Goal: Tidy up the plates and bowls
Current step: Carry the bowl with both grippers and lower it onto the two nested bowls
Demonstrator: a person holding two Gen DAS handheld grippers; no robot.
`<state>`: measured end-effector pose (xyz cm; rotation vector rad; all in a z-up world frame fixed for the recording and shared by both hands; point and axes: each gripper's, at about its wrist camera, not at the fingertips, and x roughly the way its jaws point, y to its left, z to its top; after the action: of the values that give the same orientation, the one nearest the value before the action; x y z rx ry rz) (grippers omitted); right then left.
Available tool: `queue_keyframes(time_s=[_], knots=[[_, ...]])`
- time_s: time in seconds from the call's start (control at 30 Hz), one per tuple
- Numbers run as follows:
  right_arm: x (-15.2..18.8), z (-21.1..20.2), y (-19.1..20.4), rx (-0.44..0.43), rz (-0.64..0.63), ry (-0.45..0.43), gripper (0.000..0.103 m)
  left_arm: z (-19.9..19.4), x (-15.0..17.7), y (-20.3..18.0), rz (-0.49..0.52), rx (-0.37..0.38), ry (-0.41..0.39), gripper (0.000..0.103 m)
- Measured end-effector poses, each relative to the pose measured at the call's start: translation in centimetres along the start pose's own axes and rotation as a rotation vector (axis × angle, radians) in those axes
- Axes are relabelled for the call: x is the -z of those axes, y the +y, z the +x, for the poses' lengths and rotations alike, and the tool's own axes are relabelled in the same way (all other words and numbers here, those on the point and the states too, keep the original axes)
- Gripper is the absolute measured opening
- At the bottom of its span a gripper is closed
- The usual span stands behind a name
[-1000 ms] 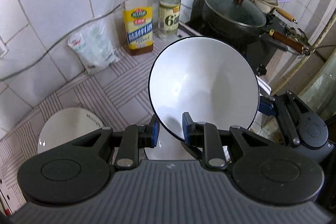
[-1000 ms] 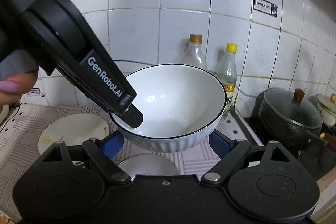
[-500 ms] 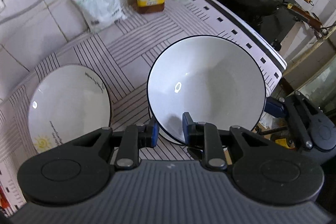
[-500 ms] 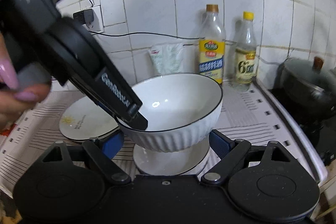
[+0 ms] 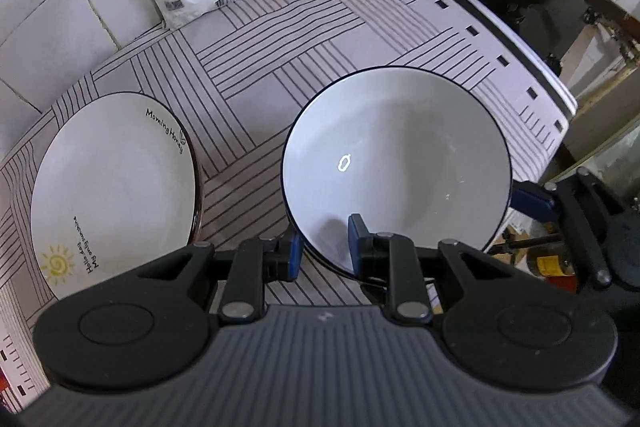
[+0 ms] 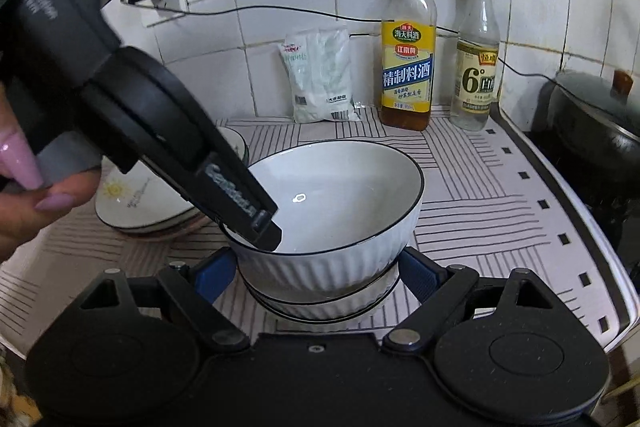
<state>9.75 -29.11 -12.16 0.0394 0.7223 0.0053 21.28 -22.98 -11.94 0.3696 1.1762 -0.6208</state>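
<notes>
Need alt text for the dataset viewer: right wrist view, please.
A white ribbed bowl is being nested into a second bowl on a striped counter, pinched at its rim by the left gripper, with the right gripper straddling it, jaws wide. Behind: sun-print plate, two bottles, white pouch.

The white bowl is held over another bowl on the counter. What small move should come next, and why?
Probably lower the white bowl a little more, until it nests in the lower bowl. The left tool pinches its rim, the right tool stands wide on both sides of its wall, and the lower bowl's rim shows just beneath it, so it seems not yet fully seated.
</notes>
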Motion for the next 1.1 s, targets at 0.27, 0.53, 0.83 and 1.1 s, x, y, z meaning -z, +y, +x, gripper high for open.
queue_keyframes(time_s=[0.27, 0.53, 0.83, 1.1], knots=[[1.1, 0.4, 2.6, 0.109, -0.224, -0.014, 0.093, 0.7, 1.0, 0.6, -0.031, -0.003, -0.016, 0.024], [1.4, -0.2, 3.4, 0.168, -0.271, 0.000, 0.093, 0.9, 0.9, 1.6, -0.147, 0.100, 0.013, 0.039], [2.4, -2.4, 2.8, 0.126, -0.186, -0.052, 0.093, -1.6, 2.6, 4.0, -0.289, 0.229, -0.043, 0.042], [5.0, -0.9, 2.0, 0.081, -0.083, -0.153, 0.094, -2.4, 5.1, 6.0, -0.400, 0.339, -0.149, 0.046]])
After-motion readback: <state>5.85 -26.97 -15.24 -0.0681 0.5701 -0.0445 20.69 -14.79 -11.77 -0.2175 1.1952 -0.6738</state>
